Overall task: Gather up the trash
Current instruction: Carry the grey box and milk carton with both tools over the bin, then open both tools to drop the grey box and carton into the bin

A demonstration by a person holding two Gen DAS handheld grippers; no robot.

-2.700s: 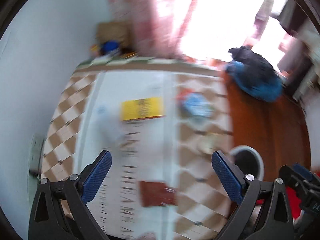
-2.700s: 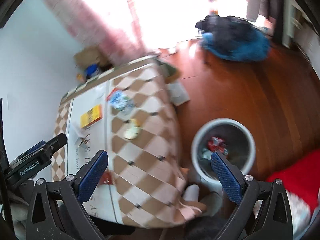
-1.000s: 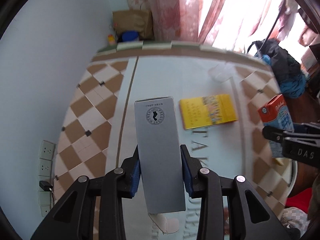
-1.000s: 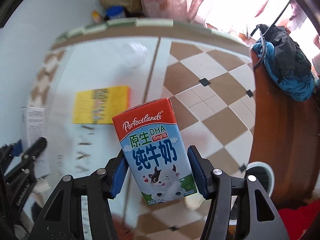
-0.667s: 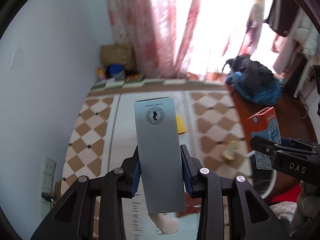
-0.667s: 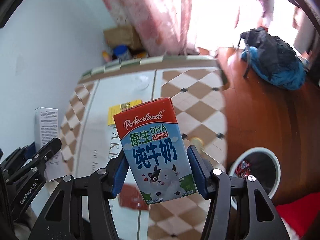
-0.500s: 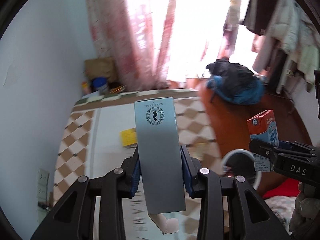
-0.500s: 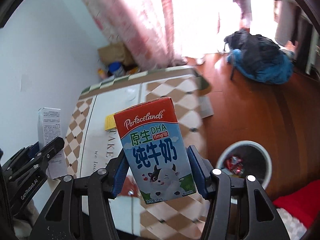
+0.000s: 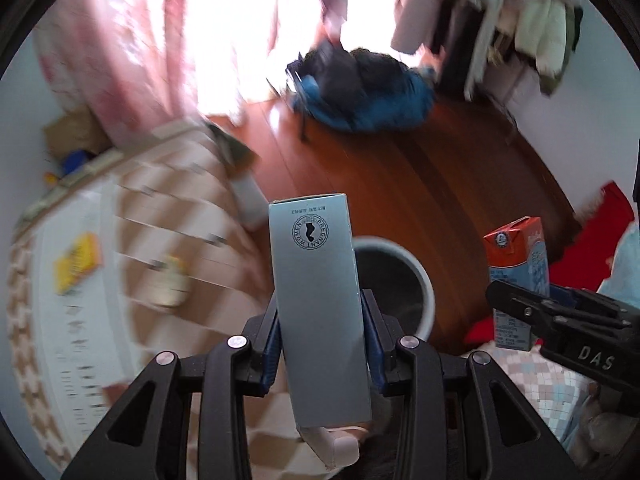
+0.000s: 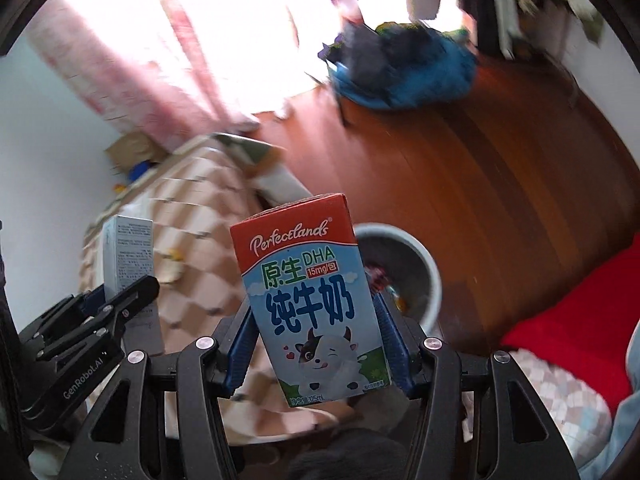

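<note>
My left gripper [image 9: 322,334] is shut on a tall grey box [image 9: 316,300] with a round black seal, held upright. My right gripper [image 10: 316,344] is shut on a red, white and blue milk carton [image 10: 308,300], also upright. Both are held above the floor, in front of a white round trash bin [image 9: 416,276], which also shows in the right wrist view [image 10: 424,264] with some wrappers inside. The milk carton shows at the right of the left wrist view [image 9: 516,264], the grey box at the left of the right wrist view [image 10: 128,260].
The table with a brown and white checked cloth [image 9: 160,216] lies left, with a yellow flat box [image 9: 78,258] and a small pale object [image 9: 172,280] on it. A blue and black bag [image 9: 360,92] lies on the wooden floor behind. Red fabric [image 10: 580,292] lies right.
Both grippers closed on the grey box and the milk carton, lifted them off the table and swung right, so the trash bin now lies just behind both items.
</note>
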